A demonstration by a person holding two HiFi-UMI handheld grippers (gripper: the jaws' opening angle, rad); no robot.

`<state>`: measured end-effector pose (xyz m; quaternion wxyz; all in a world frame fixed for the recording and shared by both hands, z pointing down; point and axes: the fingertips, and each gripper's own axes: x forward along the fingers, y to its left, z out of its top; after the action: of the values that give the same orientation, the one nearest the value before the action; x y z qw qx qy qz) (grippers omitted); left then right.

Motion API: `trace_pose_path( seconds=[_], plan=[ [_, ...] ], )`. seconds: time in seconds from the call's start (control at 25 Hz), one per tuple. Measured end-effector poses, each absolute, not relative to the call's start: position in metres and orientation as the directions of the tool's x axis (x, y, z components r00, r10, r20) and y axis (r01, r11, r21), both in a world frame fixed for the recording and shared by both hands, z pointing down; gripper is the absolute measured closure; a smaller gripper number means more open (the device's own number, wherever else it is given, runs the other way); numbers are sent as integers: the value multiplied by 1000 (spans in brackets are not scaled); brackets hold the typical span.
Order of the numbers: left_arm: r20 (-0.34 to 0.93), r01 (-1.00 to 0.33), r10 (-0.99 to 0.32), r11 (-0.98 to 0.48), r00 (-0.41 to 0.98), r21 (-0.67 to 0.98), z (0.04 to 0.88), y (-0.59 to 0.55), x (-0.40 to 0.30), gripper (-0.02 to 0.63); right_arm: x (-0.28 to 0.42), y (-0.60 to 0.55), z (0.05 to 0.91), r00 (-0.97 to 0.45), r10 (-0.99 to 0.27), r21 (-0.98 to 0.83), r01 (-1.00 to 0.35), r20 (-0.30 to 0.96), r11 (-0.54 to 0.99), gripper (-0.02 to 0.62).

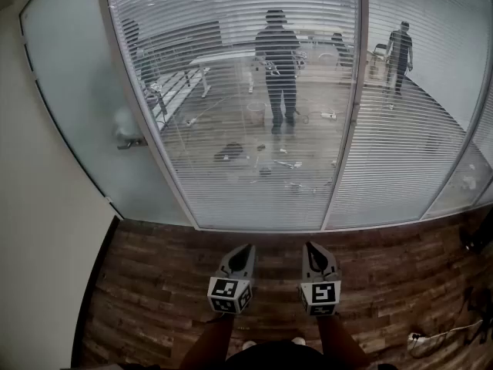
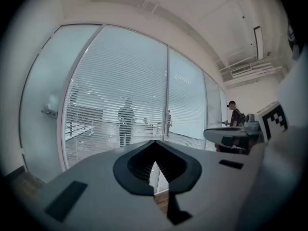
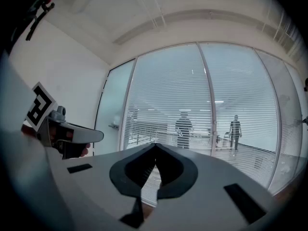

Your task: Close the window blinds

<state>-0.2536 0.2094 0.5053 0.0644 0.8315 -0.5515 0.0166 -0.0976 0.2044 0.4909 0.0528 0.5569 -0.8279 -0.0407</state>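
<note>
Head view: the blinds (image 1: 231,91) hang on the far glass, slats running left to right and not yet turned shut. The left gripper (image 1: 245,247) and right gripper (image 1: 310,245), 2 closed empty tools, stand equally near, well apart from them.

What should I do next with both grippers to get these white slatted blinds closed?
Probably step closer to the white horizontal-slat blinds first. Their slats stand open, with people visible through them. The left gripper and right gripper are shut and empty over the brown wooden floor, well short of the blinds. No cord or wand shows.
</note>
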Motion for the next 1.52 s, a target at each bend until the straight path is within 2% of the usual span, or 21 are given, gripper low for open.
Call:
trace_pose_path(
  seconds=[1.52],
  plan=[
    [103,-913,-908,-398,406,88,512,212,-259,606,-112,205,488,-367,-929,107,-923,53,371,593]
  ],
)
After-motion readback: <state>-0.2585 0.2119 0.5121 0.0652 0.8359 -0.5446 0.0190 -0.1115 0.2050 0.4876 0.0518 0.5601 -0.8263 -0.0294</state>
